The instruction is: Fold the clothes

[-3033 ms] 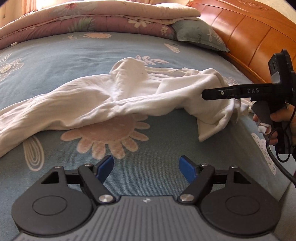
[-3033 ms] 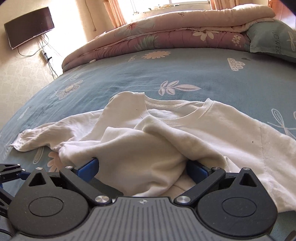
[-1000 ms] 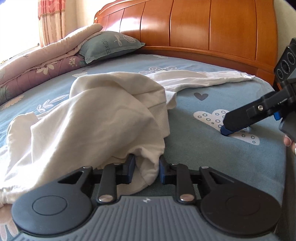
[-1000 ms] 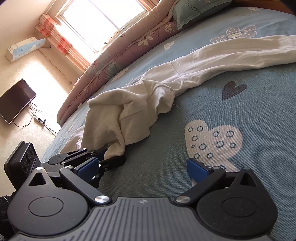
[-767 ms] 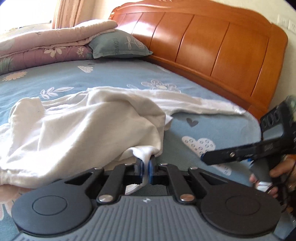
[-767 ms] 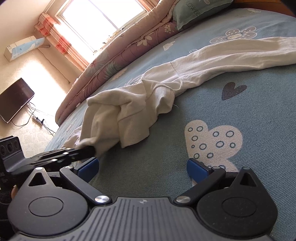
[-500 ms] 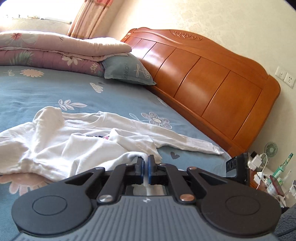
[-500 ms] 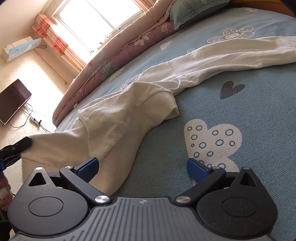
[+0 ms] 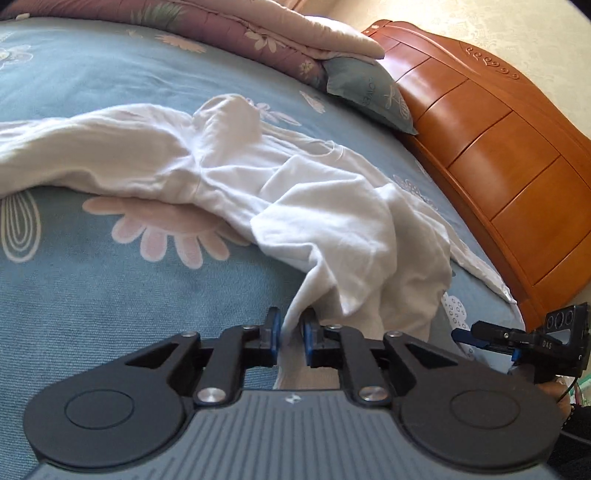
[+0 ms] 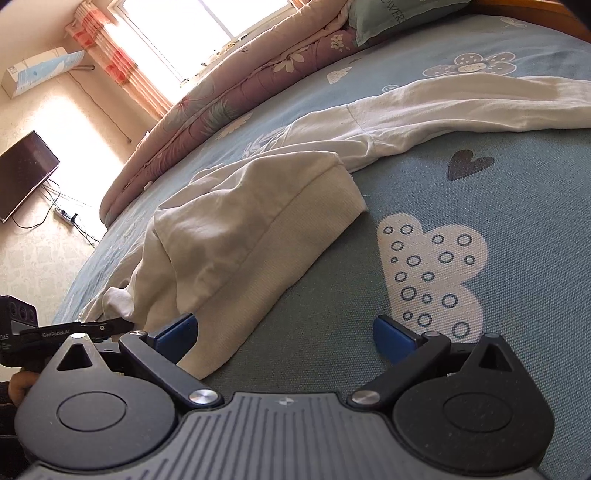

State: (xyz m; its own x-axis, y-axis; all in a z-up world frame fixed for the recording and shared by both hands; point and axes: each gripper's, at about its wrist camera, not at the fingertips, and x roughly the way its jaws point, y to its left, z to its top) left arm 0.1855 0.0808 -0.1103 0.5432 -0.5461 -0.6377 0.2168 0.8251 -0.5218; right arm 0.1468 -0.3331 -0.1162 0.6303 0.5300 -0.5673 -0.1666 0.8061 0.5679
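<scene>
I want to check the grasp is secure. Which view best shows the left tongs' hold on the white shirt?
The left wrist view: the left tongs are closed on a fold of the white long-sleeved cotton shirt, seen up close. The right wrist view shows them only side-on at the shirt's edge, the contact unclear.

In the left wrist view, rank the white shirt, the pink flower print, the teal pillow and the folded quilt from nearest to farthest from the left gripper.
1. White shirt: its hem sits between the fingers of the left gripper.
2. Pink flower print: on the sheet, ahead and left.
3. Teal pillow: far ahead, right, by the headboard.
4. Folded quilt: at the top, just behind the pillow.
</scene>
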